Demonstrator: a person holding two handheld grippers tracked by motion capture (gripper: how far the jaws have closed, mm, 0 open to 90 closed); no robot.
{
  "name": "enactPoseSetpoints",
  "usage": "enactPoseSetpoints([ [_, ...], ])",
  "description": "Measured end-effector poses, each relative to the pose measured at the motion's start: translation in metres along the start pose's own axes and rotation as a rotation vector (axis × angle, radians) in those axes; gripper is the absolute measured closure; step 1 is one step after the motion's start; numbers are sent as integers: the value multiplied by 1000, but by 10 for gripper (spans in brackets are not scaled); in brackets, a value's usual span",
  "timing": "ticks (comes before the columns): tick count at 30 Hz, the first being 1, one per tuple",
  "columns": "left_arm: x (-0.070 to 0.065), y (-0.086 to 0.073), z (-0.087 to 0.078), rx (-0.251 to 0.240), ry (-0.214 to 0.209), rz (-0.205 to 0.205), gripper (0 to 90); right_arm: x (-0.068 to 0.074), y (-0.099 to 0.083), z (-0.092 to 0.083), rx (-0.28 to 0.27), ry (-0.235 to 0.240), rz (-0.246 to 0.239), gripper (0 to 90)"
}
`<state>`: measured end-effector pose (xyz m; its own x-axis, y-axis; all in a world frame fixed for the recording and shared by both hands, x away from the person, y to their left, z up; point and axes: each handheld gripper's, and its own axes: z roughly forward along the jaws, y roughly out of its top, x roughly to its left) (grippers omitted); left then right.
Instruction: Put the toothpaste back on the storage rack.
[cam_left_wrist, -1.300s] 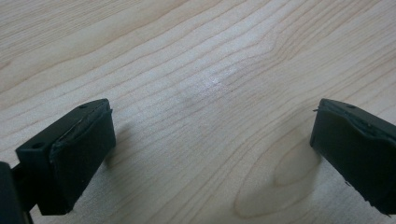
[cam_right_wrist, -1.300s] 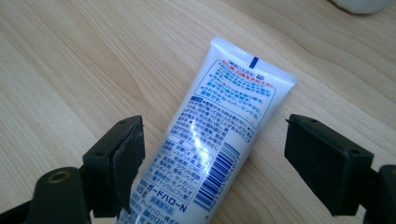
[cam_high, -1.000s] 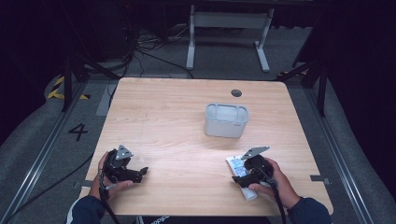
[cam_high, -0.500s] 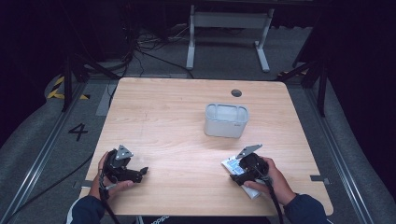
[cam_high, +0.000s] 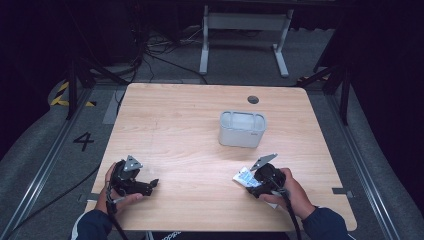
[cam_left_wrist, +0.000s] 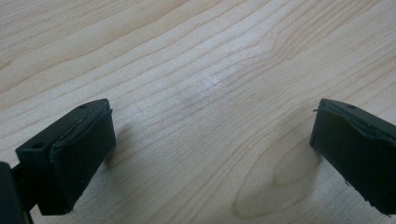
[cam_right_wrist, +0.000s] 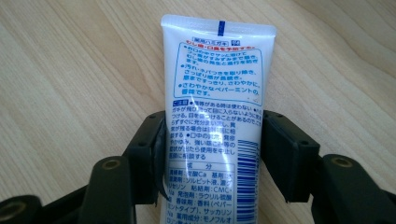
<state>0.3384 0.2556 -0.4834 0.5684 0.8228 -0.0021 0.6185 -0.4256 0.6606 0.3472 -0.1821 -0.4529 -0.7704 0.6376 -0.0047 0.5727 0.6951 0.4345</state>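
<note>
1. Over the last second the right claw (cam_high: 248, 178) has been drawn a little toward the near edge of the bench (cam_high: 190, 120) and turned, with the tube (cam_right_wrist: 212, 126) carried along; the left claw (cam_high: 150, 184) has been kept where it was, by the near left corner
2. The tube is clamped across its middle between the jaws of the right claw, its crimped end pointing away over the wood; it is held near the near right part of the bench, and whether it is lifted clear of the wood cannot be told
3. The left claw is spread wide over bare wood, nothing between its jaws
4. The grasp is judged secure, so a carry toward the bin (cam_high: 242, 129), right of the bench's middle and well apart from both claws, seems the likely next step
5. The bench is pale wood with a dark round hole (cam_high: 253, 99) near the far edge
6. Around it the room is dark, with grey floor, cables, a white frame (cam_high: 243, 22) beyond the far edge and a painted 4 (cam_high: 83, 141) on the floor at left
</note>
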Motion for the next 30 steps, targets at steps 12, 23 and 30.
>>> enactPoseSetpoints([
  [12, 0, 0, 0, 0, 0, 0, 5, -3, 0, -1, -3, 25, -26, 542],
  [23, 0, 0, 0, -1, 0, -1, 5, -7, -4, -5, -40, 56, -19, 623],
  [30, 0, 0, 0, 0, 0, 0, 5, -8, -6, -6, -56, 62, -27, 639],
])
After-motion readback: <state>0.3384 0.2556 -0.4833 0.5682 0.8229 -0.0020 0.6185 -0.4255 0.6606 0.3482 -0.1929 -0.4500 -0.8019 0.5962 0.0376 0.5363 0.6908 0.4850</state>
